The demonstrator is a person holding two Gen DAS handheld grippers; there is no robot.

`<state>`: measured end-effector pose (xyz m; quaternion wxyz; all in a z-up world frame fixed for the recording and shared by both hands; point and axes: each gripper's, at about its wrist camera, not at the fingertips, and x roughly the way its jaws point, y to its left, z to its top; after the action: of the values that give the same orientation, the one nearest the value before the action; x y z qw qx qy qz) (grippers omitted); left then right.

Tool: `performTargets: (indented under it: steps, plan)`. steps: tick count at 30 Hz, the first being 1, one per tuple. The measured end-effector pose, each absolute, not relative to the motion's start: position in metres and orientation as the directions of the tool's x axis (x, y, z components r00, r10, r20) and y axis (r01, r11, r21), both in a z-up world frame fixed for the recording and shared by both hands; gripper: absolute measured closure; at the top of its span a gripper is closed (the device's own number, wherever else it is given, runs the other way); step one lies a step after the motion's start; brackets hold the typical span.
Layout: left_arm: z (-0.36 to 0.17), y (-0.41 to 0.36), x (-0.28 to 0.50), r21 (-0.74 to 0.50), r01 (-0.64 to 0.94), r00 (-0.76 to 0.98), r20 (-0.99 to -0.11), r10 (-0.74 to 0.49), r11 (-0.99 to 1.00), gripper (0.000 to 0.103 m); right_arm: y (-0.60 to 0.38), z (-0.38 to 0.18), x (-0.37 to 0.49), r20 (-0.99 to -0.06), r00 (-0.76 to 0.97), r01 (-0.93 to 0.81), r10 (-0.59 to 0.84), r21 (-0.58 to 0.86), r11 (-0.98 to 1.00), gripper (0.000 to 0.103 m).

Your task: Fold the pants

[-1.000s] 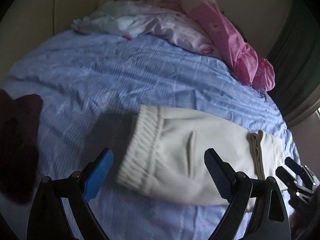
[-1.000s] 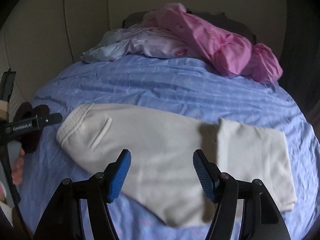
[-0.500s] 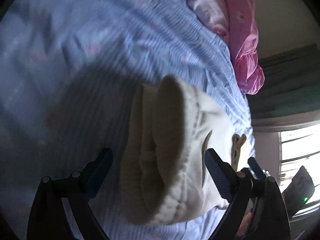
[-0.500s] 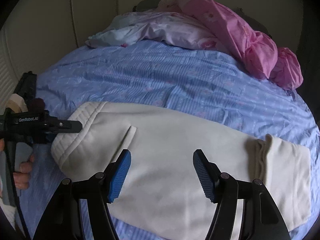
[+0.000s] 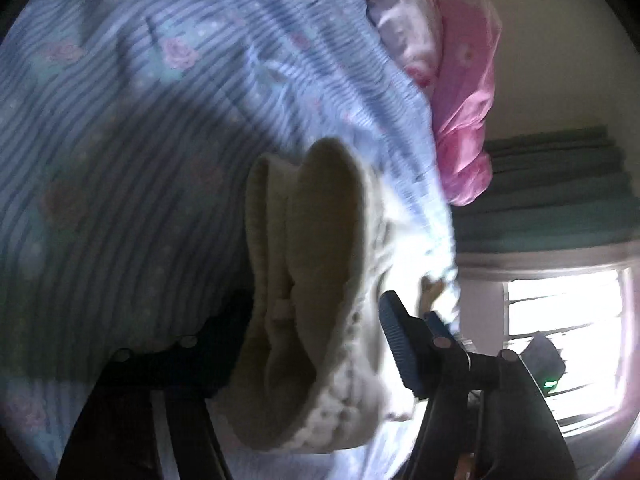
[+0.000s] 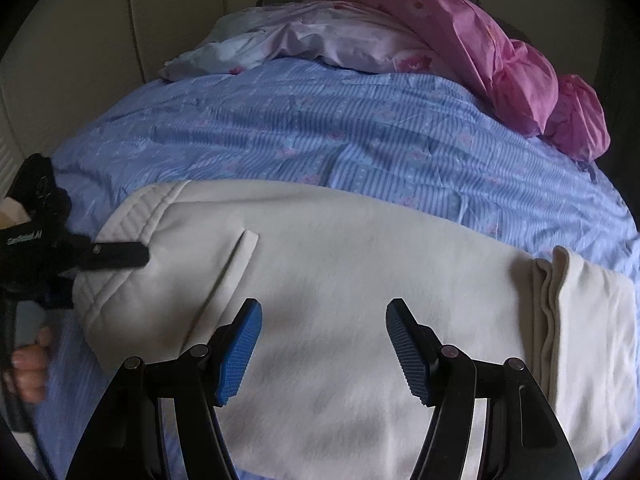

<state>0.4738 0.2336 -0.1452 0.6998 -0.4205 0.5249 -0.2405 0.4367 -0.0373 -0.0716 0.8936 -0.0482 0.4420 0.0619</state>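
Left tongs closing around pants waistband; right tongs released; striped bedsheet.

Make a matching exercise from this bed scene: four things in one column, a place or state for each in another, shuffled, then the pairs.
Things:
1. cream fleece pants
2. crumpled pink garment
3. left gripper
4. right gripper

Places or states:
A. at the ribbed waistband
B. jaws open above the pants' middle
C. heaped at the bed's far end
D. spread on the blue striped bedsheet

Pairs: 1-D, 2-C, 3-A, 4-B
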Motion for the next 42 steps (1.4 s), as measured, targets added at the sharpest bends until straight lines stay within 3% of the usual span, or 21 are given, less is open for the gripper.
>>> performTargets:
  steps: [3, 12, 21, 25, 31, 35, 40, 41, 42]
  plan:
    - [-0.173, 0.235, 0.48, -0.851, -0.229, 0.329, -0.524, -0.785, 0.472, 0.038, -0.031, -0.075, 0.44, -0.798, 0.599, -0.161, 0.073, -0.031, 0.986, 0.037]
    - [-0.156, 0.248, 0.455, -0.796, -0.257, 0.29, -0.605, -0.742, 0.548, 0.038, -0.015, -0.073, 0.432, -0.79, 0.606, -0.221, 0.094, -0.053, 0.974, 0.037]
    - [-0.175, 0.258, 0.408, -0.834, -0.42, 0.285, -0.495, -0.821, 0.357, 0.034, 0.011, -0.082, 0.418, -0.801, 0.584, -0.307, 0.133, -0.066, 0.949, 0.037]
    - [-0.178, 0.261, 0.406, -0.853, -0.432, 0.359, -0.462, -0.811, 0.295, 0.024, 0.013, -0.084, 0.416, -0.801, 0.583, -0.314, 0.135, -0.069, 0.947, 0.037]
    - [-0.185, 0.253, 0.417, -0.905, -0.411, 0.463, -0.312, -0.83, 0.111, 0.019, 0.012, -0.083, 0.413, -0.806, 0.581, -0.306, 0.116, -0.084, 0.948, 0.037]
    - [-0.193, 0.247, 0.435, -0.882, -0.463, 0.489, -0.335, -0.806, 0.086, 0.018, 0.016, -0.081, 0.414, -0.792, 0.603, -0.312, 0.093, -0.127, 0.941, 0.037]
    - [-0.18, 0.246, 0.463, -0.878, -0.436, 0.506, -0.422, -0.752, 0.199, 0.019, 0.014, -0.083, 0.422, -0.789, 0.612, -0.275, 0.065, -0.134, 0.952, 0.037]
    - [-0.179, 0.244, 0.466, -0.877, -0.422, 0.505, -0.437, -0.744, 0.229, 0.022, 0.011, -0.085, 0.426, -0.795, 0.602, -0.264, 0.073, -0.113, 0.958, 0.037]
    - [-0.178, 0.243, 0.468, -0.868, -0.415, 0.503, -0.469, -0.726, 0.274, 0.036, 0.008, -0.087, 0.43, -0.801, 0.594, -0.252, 0.076, -0.095, 0.963, 0.037]
